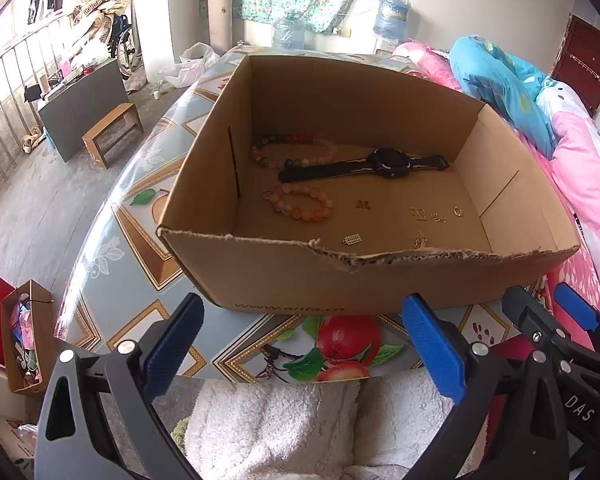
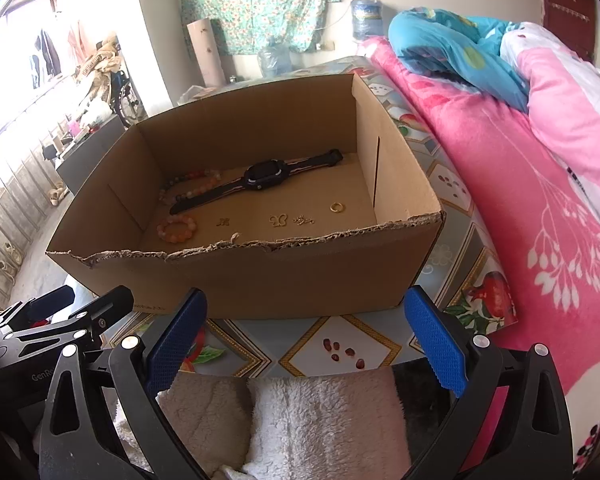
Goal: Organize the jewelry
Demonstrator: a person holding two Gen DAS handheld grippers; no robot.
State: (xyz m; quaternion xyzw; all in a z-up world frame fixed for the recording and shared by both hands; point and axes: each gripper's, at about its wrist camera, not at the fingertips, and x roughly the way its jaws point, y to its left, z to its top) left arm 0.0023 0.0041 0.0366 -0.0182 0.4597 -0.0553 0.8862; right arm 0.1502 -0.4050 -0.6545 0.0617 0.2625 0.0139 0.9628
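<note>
Both claws hanging apart and empty in front of the cardboard box (image 1: 260, 276).

Left to right: left gripper (image 1: 300, 344) and right gripper (image 2: 306, 340) are waiting; reaching in over the torn front wall would be cleanest. Inside are lying a bead bracelet (image 1: 300, 202), then the watch (image 1: 388, 162), long axis running left-right, and a gold ring (image 2: 337, 207).

Box (image 1: 260, 276) sat on table (image 1: 112, 248); inside — watch (image 1: 388, 162) toward rear, bead bracelet (image 1: 300, 202) before it, small charms (image 1: 420, 214) and ring (image 2: 337, 207) rightward; bedding (image 2: 520, 184) right of table.
</note>
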